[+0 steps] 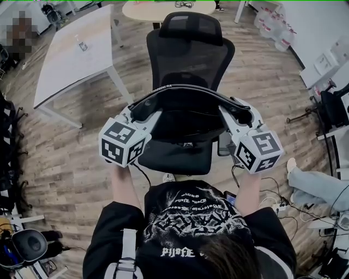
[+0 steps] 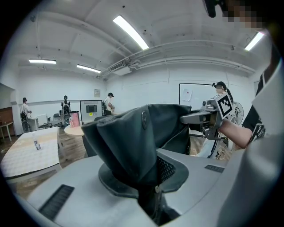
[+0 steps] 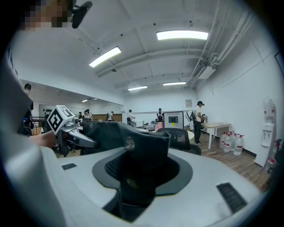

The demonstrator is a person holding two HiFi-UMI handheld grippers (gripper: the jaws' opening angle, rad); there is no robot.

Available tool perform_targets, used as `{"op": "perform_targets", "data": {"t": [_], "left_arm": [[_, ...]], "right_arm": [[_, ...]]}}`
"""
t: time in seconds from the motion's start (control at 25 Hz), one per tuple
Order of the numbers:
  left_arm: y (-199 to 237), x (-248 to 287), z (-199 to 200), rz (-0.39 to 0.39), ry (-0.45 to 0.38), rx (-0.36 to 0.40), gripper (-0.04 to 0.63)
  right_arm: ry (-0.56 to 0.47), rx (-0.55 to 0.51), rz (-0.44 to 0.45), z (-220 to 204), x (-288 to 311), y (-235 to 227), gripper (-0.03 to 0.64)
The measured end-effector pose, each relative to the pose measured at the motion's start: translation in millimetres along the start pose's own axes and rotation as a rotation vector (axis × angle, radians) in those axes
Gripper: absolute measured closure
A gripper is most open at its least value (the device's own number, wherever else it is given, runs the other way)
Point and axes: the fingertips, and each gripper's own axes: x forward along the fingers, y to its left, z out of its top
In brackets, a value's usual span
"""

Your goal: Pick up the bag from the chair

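A black leather bag hangs between my two grippers above the seat of a black mesh office chair. Its top edge arcs from one gripper to the other. My left gripper is shut on the bag's left end and my right gripper on its right end. In the left gripper view the bag fills the jaws of that gripper, with the right gripper beyond. In the right gripper view the bag with a metal stud is clamped in the right gripper, and the left gripper shows at left.
A white rectangular table stands at back left and a round table behind the chair. Water bottles line the back right wall. A person's leg and a power strip with cables lie on the floor at right.
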Motion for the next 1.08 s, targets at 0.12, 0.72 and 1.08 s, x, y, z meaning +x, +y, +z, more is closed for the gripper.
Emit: {"op": "perform_targets", "data": {"t": [0.12, 0.72, 1.08], "left_arm": [[-7, 0, -2, 0.002, -0.002, -0.001, 0.531], [-24, -2, -3, 0.019, 0.001, 0.015, 0.531], [-23, -9, -6, 0.024, 0.007, 0.015, 0.531]], "right_arm": [[-0.015, -0.015, 0.000, -2, -7, -1, 0.456], [-0.035, -0.024, -0.003, -7, -23, -4, 0.459], [-0.032, -0.028, -0.003, -7, -23, 3, 0.462]]}}
